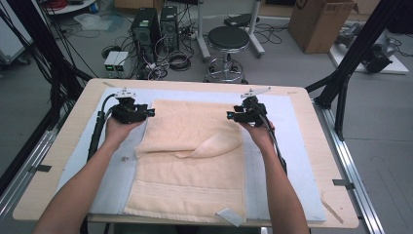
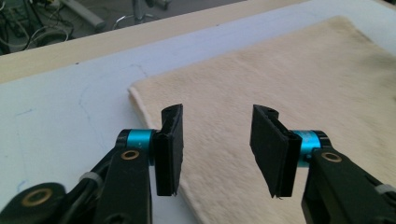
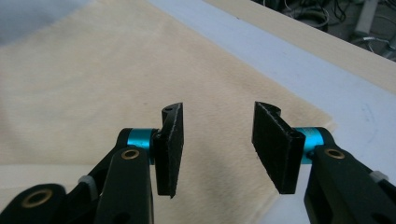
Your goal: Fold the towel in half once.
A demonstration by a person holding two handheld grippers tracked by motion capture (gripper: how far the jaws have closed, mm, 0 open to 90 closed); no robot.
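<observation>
A cream towel [image 1: 190,165] lies on the pale mat, its far half doubled over, with a curled flap [image 1: 218,145] near the middle. My left gripper [image 1: 151,112] hovers at the towel's far left corner, jaws open, nothing between them. In the left gripper view the left gripper [image 2: 217,149] hangs above the towel [image 2: 289,79] near its corner. My right gripper [image 1: 229,115] hovers over the far right corner, also open and empty. The right gripper view shows the right gripper [image 3: 217,149] above the towel [image 3: 93,84] beside its right edge.
The pale blue mat [image 1: 287,146] covers a wooden table [image 1: 63,141]. A white tag [image 1: 229,216] sticks out at the towel's near edge. Beyond the table stand a black stool [image 1: 228,41], computer towers [image 1: 146,29] and a cardboard box [image 1: 319,22]. Black frame struts [image 1: 350,63] flank the table.
</observation>
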